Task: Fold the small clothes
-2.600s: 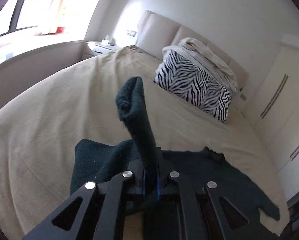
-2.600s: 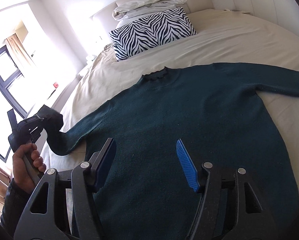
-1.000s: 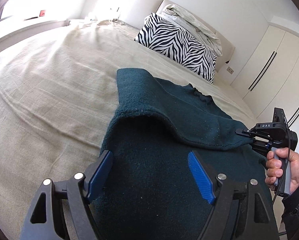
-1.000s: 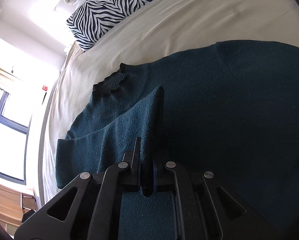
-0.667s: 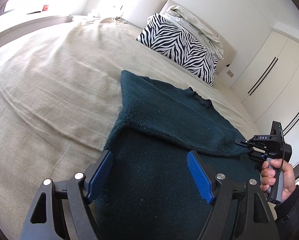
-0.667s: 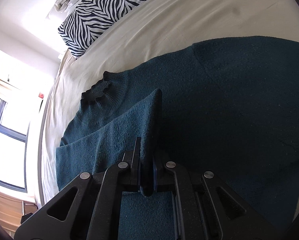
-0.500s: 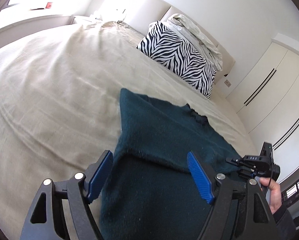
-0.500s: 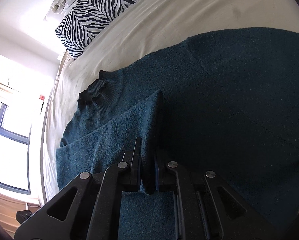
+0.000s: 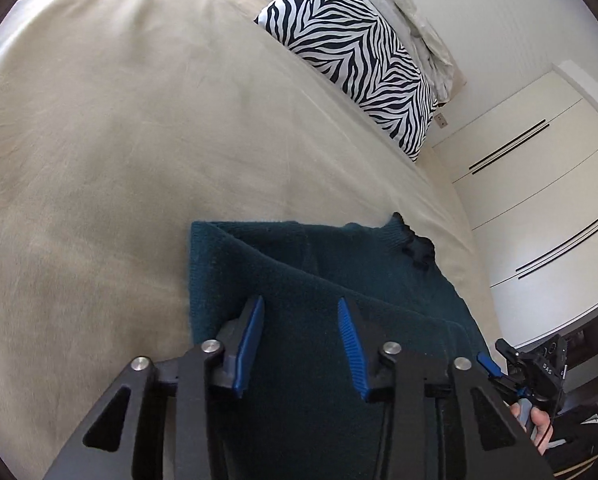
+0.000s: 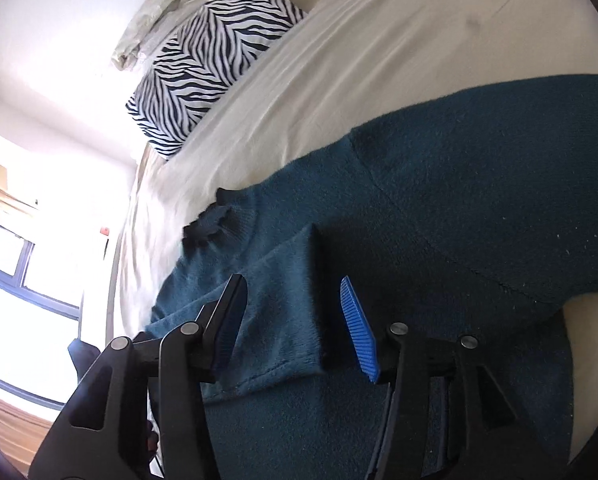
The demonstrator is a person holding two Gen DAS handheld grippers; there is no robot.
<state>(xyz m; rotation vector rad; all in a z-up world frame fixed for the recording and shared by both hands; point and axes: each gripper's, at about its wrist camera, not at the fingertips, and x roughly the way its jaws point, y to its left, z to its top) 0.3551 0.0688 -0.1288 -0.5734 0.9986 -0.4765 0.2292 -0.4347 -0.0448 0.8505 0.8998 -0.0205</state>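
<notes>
A dark teal sweater (image 9: 339,280) lies flat on the beige bed (image 9: 99,140), its left sleeve folded across its body. My left gripper (image 9: 301,328) hovers over the folded shoulder, its jaws closing and its pads clear of the knit. In the right wrist view the sleeve cuff (image 10: 283,300) lies loose on the sweater (image 10: 479,180) between the fingers of my right gripper (image 10: 295,320). Those jaws are opening and the pads stand off the cuff. A hand holds the right gripper (image 9: 495,364) at the lower right of the left wrist view.
A zebra-striped pillow (image 9: 363,60) and crumpled pale bedding (image 9: 411,12) sit at the head of the bed. White wardrobe doors (image 9: 539,200) stand past the bed's far side. A bright window (image 10: 19,260) is on the opposite side.
The right gripper opened and let go of the sleeve cuff, which now lies on the sweater's body. The left gripper's jaws narrowed as it swung over the folded shoulder edge.
</notes>
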